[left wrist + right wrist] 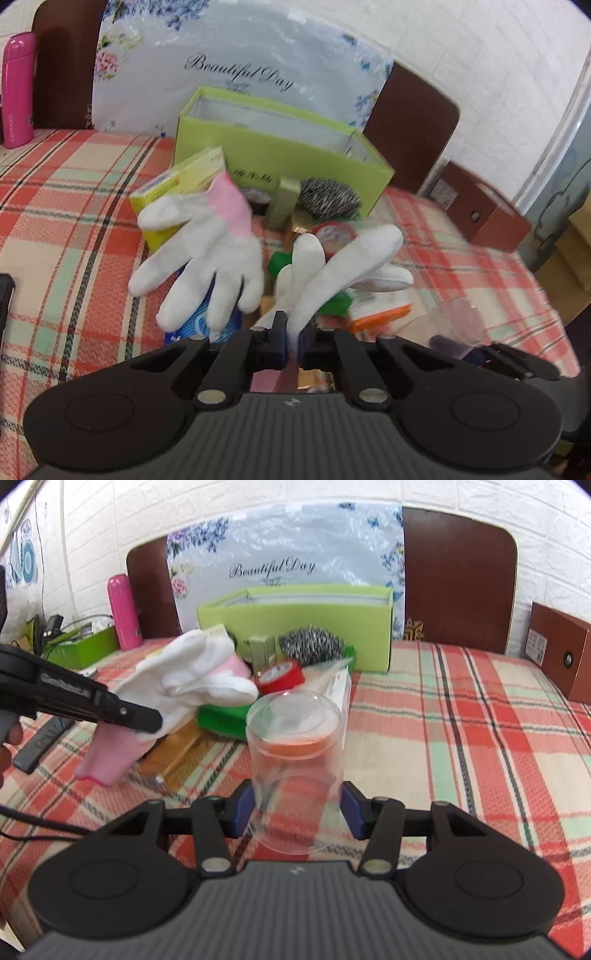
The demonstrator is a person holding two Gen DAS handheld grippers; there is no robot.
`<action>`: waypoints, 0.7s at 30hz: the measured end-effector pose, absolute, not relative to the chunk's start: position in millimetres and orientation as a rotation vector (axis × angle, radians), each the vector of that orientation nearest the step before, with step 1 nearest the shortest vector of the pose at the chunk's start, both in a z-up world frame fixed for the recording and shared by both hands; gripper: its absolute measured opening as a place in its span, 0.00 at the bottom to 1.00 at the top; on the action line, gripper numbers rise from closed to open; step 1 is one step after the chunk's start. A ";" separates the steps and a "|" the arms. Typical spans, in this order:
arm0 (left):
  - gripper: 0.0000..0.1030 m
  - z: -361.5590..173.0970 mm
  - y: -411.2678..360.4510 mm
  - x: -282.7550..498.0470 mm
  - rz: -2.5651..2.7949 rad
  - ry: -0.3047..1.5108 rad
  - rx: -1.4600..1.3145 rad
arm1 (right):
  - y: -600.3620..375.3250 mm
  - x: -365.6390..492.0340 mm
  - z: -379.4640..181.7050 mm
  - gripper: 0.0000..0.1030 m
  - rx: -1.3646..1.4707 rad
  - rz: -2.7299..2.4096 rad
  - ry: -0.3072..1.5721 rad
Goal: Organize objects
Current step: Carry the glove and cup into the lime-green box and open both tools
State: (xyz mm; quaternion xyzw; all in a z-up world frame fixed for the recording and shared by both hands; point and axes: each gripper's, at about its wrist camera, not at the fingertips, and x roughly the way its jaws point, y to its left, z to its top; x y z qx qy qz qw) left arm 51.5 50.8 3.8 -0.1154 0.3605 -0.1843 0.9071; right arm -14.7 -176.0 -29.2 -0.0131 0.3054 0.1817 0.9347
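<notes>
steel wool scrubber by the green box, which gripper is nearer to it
Left. The left gripper, shut on white gloves, hangs over the clutter just before the steel wool scrubber; the right gripper, holding a clear cup, sits farther back.

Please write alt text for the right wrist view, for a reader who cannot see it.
The right gripper holds a clear plastic cup above a plaid tablecloth. At left, the left gripper grips white gloves before an open green box.

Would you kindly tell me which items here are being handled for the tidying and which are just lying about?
In hand:
white gloves, held by the left gripper
clear plastic cup, between the right gripper fingers
green box, the likely destination

Lying about:
pink bottle
steel scourer
red tape
</notes>
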 end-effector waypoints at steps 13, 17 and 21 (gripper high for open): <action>0.05 72.2 43.6 96.1 -0.391 0.552 -0.247 | -192.3 25.7 17.9 0.48 -0.019 0.386 0.443; 0.05 93.5 39.0 123.5 -0.372 0.499 -0.253 | -198.8 56.0 32.8 0.48 -0.063 0.362 0.382; 0.05 111.1 31.5 155.0 -0.336 0.459 -0.248 | -204.5 90.5 47.0 0.48 -0.091 0.331 0.334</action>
